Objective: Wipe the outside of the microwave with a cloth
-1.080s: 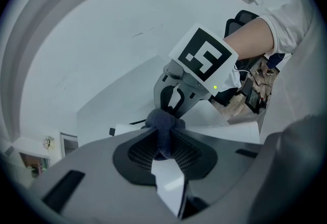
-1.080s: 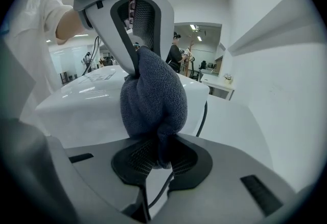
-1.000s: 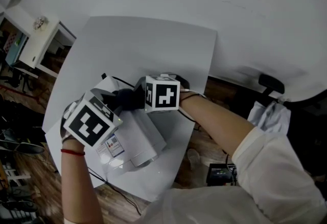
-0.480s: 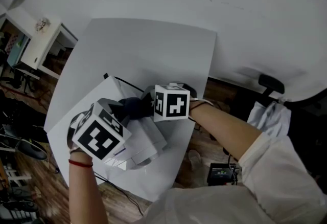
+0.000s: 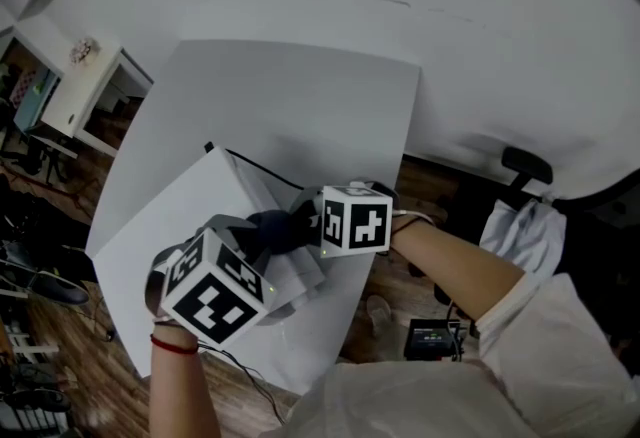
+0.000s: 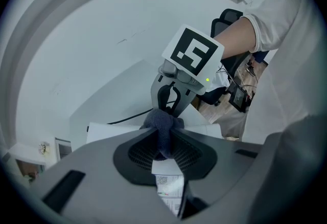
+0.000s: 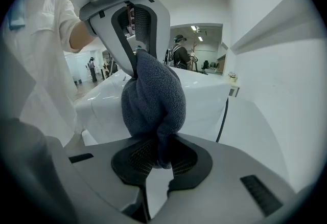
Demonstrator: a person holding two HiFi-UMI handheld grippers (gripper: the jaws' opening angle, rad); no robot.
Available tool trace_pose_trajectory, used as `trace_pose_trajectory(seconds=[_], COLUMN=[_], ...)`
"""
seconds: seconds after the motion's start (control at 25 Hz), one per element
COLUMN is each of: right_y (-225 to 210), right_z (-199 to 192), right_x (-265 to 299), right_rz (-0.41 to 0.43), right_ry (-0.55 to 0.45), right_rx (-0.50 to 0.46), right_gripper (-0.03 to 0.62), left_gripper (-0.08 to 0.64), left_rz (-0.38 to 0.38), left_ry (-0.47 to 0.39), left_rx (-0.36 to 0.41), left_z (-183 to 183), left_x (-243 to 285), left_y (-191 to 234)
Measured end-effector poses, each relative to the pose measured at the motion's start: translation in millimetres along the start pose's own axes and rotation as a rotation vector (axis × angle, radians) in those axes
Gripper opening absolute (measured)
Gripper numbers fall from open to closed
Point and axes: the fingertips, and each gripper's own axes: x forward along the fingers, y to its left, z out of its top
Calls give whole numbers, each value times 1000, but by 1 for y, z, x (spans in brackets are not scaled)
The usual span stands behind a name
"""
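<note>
Left gripper (image 6: 164, 160) and right gripper (image 7: 159, 160) both clench the dark cloth (image 5: 268, 226) over the microwave (image 5: 172, 216); soft, light and limp, it likely grips best by a bunched fold.

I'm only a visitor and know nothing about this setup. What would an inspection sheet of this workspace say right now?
Surface: white table.
Job's things: white microwave; dark blue knitted cloth bunched up at it.
Clutter: nothing seen.
Grippers: left gripper and right gripper face each other, both shut on the cloth.
Cables: black power cable lying across the table.
Surroundings: wooden floor, black chair, white cabinet.
</note>
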Motion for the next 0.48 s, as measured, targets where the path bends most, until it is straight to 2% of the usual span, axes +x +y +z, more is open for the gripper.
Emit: trace_pose_trajectory(seconds=[0.16,0.48], right_y=[11,45], right_z=[-2,-7], right_x=[-7,-17], right_rz=[-13,3], right_ry=[3,12], right_rx=[-32,-33], right_gripper=[61,61], left_gripper=[67,66], left_rz=[-3,-27], left_ry=[-17,-67], left_rx=[8,3], left_z=[2,-2], left_x=[-2,-7], left_y=[-15,-46])
